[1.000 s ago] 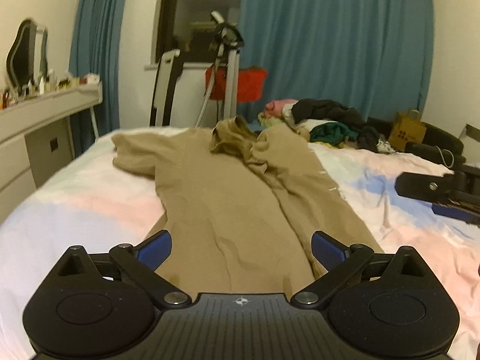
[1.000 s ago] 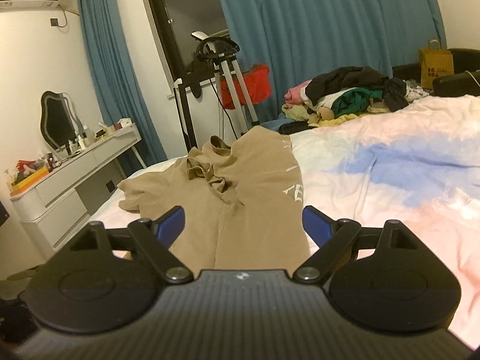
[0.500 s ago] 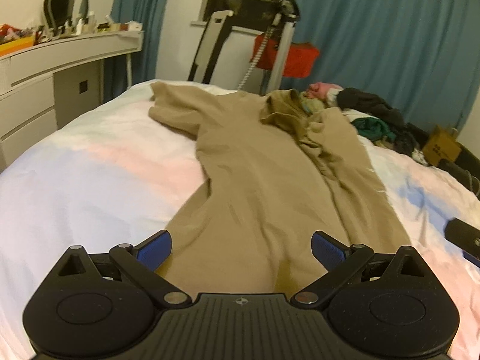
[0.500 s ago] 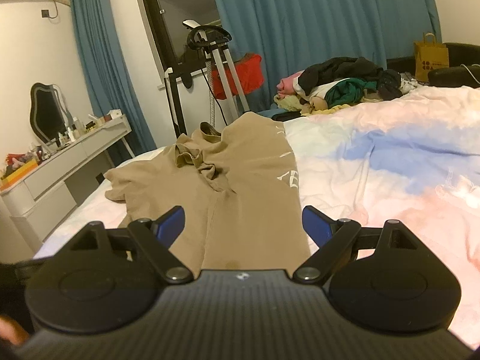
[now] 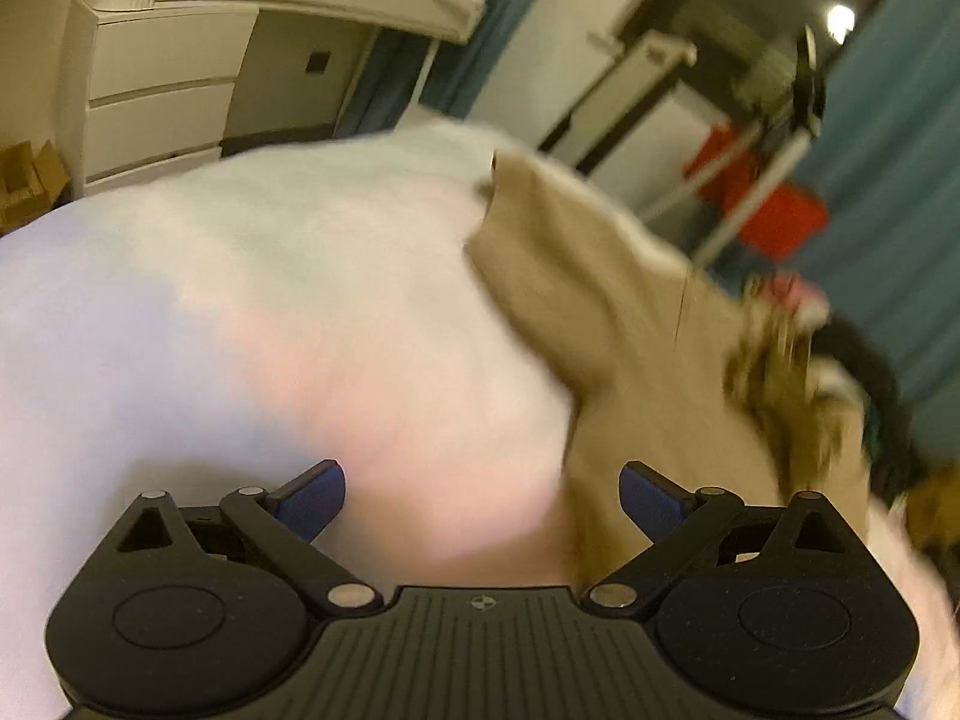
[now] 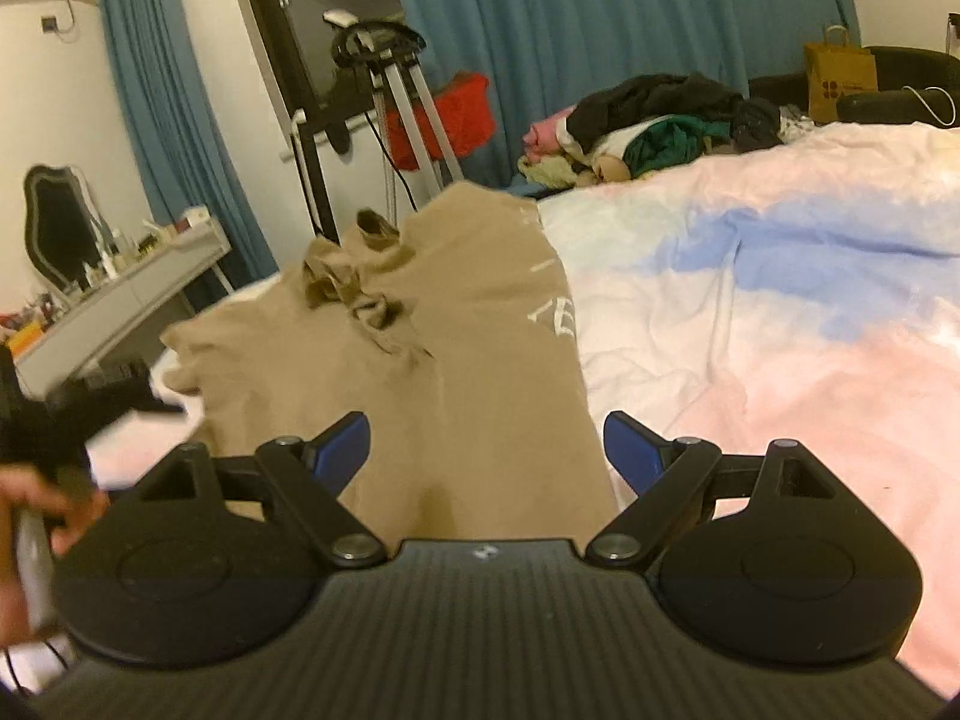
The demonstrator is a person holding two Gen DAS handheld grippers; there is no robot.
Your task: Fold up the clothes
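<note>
Right wrist view: one tan shirt [image 6: 456, 360] lies on the bed [image 6: 750, 324], one side already laid over the middle, maybe for folding. Two tools: the right gripper [image 6: 485, 450] and the left gripper [image 5: 483, 501] are both spread apart, holding nothing. One clothes pile [image 6: 648, 126] waits behind.

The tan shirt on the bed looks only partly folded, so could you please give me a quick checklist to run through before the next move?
1. Left gripper jaws open and empty: ok.
2. Right gripper jaws open and empty: ok.
3. Tan shirt lying flat: not ok, the collar area is bunched.
4. Sleeve within the left gripper's view: ok, though blurred.
5. Bed beside the shirt free for folding: ok.
6. Clothes pile apart from the shirt: ok.
</note>
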